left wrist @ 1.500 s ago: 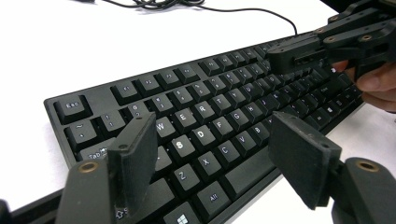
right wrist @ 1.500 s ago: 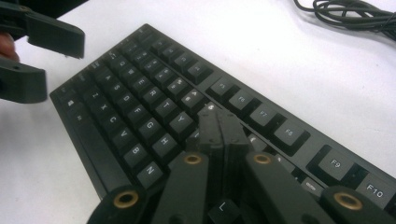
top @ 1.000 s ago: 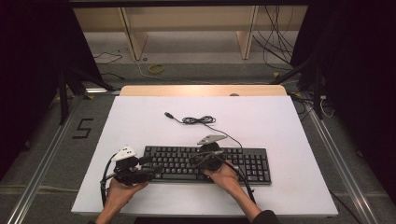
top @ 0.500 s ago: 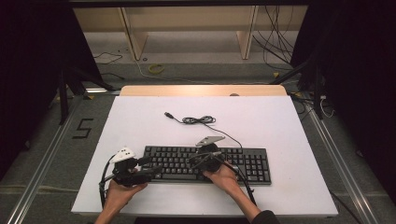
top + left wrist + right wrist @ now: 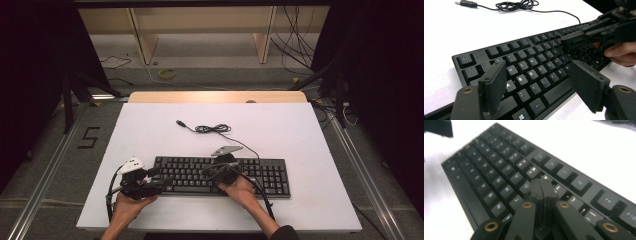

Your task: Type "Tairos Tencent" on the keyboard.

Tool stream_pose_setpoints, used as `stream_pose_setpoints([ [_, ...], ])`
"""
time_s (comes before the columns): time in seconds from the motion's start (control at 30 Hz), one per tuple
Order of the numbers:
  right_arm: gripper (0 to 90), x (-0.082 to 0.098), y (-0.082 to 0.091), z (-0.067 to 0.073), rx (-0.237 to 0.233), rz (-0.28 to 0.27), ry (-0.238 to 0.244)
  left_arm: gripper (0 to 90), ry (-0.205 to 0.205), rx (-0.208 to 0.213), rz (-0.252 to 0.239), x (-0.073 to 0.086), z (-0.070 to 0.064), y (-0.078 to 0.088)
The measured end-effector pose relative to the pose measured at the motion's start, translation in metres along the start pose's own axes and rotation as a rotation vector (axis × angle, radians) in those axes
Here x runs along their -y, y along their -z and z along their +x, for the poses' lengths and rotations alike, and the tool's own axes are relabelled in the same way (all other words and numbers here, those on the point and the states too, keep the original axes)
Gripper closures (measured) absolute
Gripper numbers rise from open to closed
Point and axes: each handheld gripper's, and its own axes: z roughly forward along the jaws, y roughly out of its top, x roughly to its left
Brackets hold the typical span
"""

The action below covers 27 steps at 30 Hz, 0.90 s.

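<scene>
With its jaws pressed together, the right gripper is poking keys mid-keyboard at the table's near edge, while the left gripper is hovering apart over the left end, probably steadying next.

white table – wooden shelving behind, loose cables on floor
</scene>
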Motion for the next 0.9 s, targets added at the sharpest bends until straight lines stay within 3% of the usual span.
stream_pose_setpoints([
  [0.23,83.5,0.003,0.016,-0.001,-0.022,-0.046,-0.011,29.6,0.001,0.001,0.000,-0.001,-0.001,-0.001],
  [0.9,51.4,0.017,0.050,-0.001,-0.085,-0.112,-0.008,30.3,0.000,0.018,0.009,-0.009,-0.001,-0.010],
])
